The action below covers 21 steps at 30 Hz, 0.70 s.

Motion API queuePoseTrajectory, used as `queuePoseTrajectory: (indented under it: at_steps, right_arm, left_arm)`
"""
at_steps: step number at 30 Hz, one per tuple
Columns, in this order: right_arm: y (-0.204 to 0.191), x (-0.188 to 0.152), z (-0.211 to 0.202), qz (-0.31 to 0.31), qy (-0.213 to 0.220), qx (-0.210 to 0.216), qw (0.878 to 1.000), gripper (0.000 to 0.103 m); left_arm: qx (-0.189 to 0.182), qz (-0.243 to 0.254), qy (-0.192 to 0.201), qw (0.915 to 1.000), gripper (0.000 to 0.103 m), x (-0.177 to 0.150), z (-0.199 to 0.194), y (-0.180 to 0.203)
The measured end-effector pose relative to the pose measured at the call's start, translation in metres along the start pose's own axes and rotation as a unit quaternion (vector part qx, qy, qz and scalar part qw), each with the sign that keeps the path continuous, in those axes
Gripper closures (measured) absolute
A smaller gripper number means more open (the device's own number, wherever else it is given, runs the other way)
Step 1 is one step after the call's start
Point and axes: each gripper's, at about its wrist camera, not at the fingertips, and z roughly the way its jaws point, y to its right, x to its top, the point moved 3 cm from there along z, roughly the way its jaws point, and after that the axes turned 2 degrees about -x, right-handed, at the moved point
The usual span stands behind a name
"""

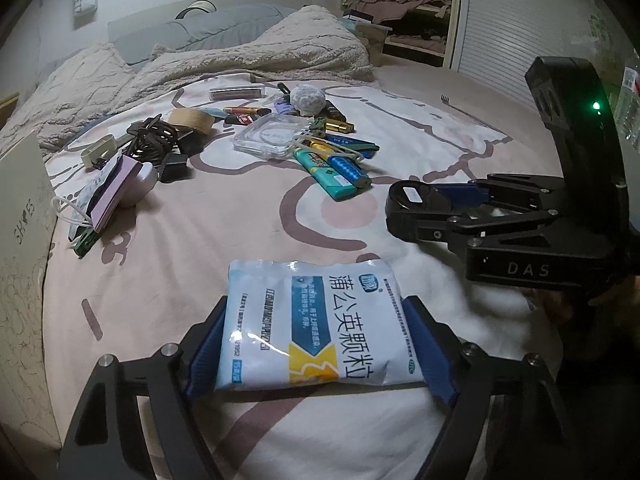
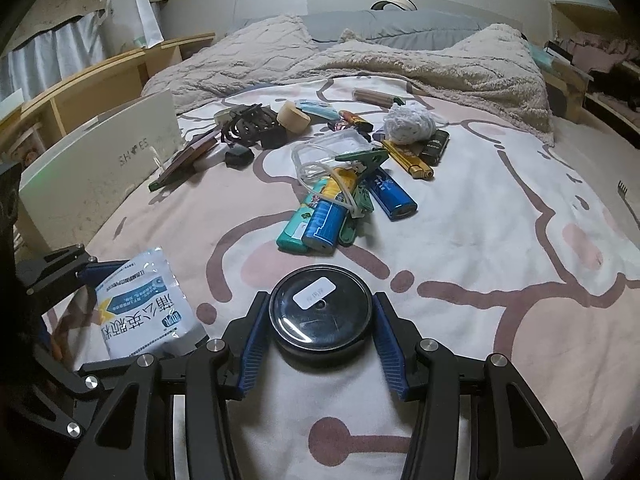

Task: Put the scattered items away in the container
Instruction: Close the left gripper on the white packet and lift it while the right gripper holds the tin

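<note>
The left gripper (image 1: 316, 344) is in the lower middle of the left wrist view, and a white and blue sachet (image 1: 312, 324) lies flat between its blue pads (image 1: 204, 356). Both pads touch the two sides of the sachet, but I cannot tell if they really press on it.

The right gripper (image 2: 320, 340) is in the lower middle of the right wrist view. A round black tin (image 2: 320, 312) with a small white label sits between its pads (image 2: 254, 344). The left pad touches the side of the tin; at the right pad a narrow gap shows, so the jaws stand half wide around the tin and do not clamp it.

Further up, in the middle of both views, is a pile of scattered things: blue and teal lighters (image 2: 320, 216), a clear plastic case (image 1: 272, 136), a white ball of yarn (image 2: 408, 122), a roll of tape (image 2: 294, 117) and black hair ties (image 2: 248, 122). A white shoe box (image 2: 96, 168) stands at the left edge of the bed, in the left part of the right wrist view.

All of this lies on a bedsheet (image 2: 480, 240) with a pink and brown pattern. A beige blanket (image 2: 440, 64) and grey pillows (image 2: 392, 28) are at the top, and wooden shelves (image 2: 100, 76) are in the upper left.
</note>
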Motion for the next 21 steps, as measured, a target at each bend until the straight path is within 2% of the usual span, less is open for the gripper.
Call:
queuePoseTrajectory:
  at_steps: [2,5,8,13,16,21]
  right_arm:
    - [0.0000,-0.0001,0.0002,0.000,-0.001,0.000,1.000,0.052]
    - [0.0001,-0.0004,0.0004,-0.001,-0.001,0.000,1.000,0.052]
    - [0.0005,-0.0004,0.0004,0.001,-0.001,0.002,1.000,0.052]
    - [0.0005,-0.0004,0.0011,0.002,-0.001,0.005,1.000,0.052]
    - [0.0007,-0.0006,0.0011,0.002,-0.001,0.004,1.000,0.052]
    - [0.0019,-0.0005,0.0006,0.008,0.001,0.009,1.000,0.052]
  left_arm:
    - [0.005,0.002,0.001,1.0000,0.017,0.0000,-0.0005,0.0004]
    - [0.033,0.010,0.003,0.9994,0.006,-0.0004,-0.0009,0.0007]
    - [0.052,0.028,0.009,0.9982,0.004,-0.0004,-0.0018,0.0032]
    - [0.064,0.057,0.016,0.9962,0.004,-0.0007,-0.0023,0.0094]
    - [0.047,0.047,0.007,0.9978,0.012,-0.0001,0.0001,0.0070]
    - [0.032,0.017,0.002,0.9994,0.016,0.0008,0.0000,0.0032]
